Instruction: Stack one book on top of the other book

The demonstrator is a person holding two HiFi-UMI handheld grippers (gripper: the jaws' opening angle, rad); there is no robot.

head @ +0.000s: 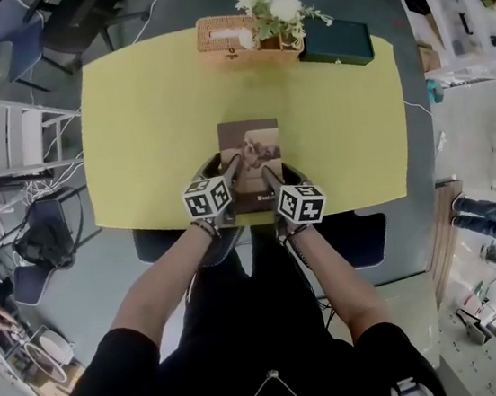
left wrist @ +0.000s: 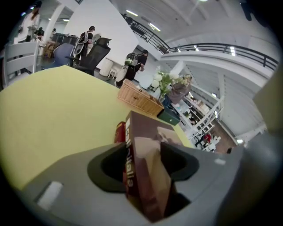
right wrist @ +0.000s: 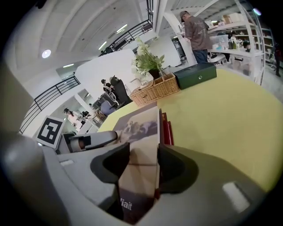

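Both hands are low over the near edge of the yellow bench [head: 146, 115], and between them is the brown hardcover book with a pale photograph on its cover [head: 250, 142]. The left hand-held gripper [head: 233, 169] is clamped on the book's left edge, spine side, and its own view shows both jaws pressed against the covers. The right hand-held gripper [head: 270, 176] is clenched on the opposite edge, jaws tight on the cover and pages. The book sits tilted between them, with its far end pointing up the bench. Peeking out just beneath it is the thin red book [right wrist: 167, 128], lying flat on the yellow top; I can't tell whether the two are touching. At the far end stand a woven wicker basket [head: 222, 37], a bunch of white flowers [head: 272, 4] and a dark green rectangular box [head: 334, 43].
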